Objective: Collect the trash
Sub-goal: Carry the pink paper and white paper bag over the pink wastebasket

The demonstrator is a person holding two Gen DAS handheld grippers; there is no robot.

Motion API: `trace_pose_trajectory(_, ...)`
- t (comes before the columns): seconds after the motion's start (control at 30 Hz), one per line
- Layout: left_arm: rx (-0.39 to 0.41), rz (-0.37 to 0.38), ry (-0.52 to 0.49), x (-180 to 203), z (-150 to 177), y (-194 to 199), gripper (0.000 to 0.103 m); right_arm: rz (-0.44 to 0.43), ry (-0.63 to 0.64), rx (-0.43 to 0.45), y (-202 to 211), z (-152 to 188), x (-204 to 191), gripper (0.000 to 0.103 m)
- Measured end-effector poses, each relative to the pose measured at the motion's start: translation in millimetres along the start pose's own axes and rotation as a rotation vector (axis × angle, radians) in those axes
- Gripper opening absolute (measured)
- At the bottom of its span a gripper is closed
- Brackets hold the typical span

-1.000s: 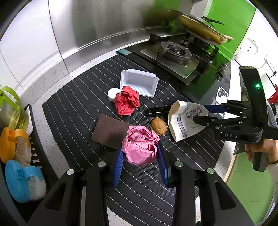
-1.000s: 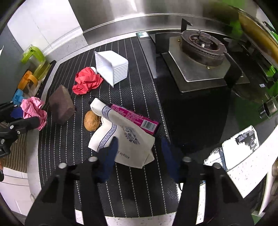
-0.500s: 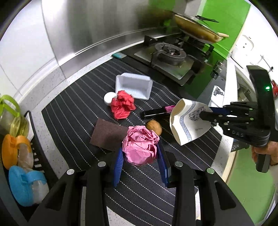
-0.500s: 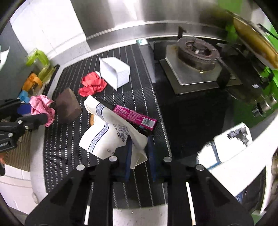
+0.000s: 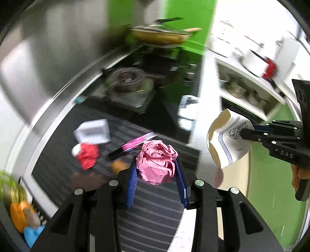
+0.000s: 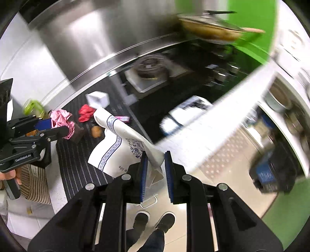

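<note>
Nearest in the left wrist view, the left gripper has its blue fingers pressed against both sides of a crumpled ball of pink paper, which it holds clear above the black mat with thin white stripes on the table. In the right wrist view the right gripper has just been closing its fingers, and they now pinch a corner of a flattened white paper bag with a blue printed pattern; the bag hangs out leftward from the pads, off the mat, over its edge.

Beyond, lying on the mat and blurred, are a flat brown pad, a small round brown thing, a crumpled piece of red paper, a long dark box with a pink end and a white plastic tray. At the mat's left edge stand orange and blue lidded containers.

Farther off is a gas burner on the black stove, with a lidded pan behind it, a steel splashback and a green wall.
</note>
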State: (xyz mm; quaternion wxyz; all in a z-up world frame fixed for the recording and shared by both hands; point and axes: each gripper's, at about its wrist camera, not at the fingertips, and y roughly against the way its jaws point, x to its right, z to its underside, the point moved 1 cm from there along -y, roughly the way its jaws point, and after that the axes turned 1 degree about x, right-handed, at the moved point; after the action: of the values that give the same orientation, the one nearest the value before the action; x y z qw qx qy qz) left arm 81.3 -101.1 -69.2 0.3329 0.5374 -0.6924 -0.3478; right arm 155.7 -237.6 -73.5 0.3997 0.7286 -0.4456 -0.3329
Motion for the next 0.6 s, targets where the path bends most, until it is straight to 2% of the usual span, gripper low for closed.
trace_pose_trajectory(0.3,-0.010,0.197,-0.272,117,-13,-20,0.036,0.213,-0.284,0.057,68,95,84,0.018)
trace_pose_trajectory(0.47,-0.032,0.277,-0.376,179,-11,-41,0.036,0.303,-0.406,0.060,94,146,122,0.018)
trace_pose_trajectory(0.6,-0.066,0.320,-0.443,226,0,-72,0.036,0.355,-0.472,0.052,98,183,157,0.018)
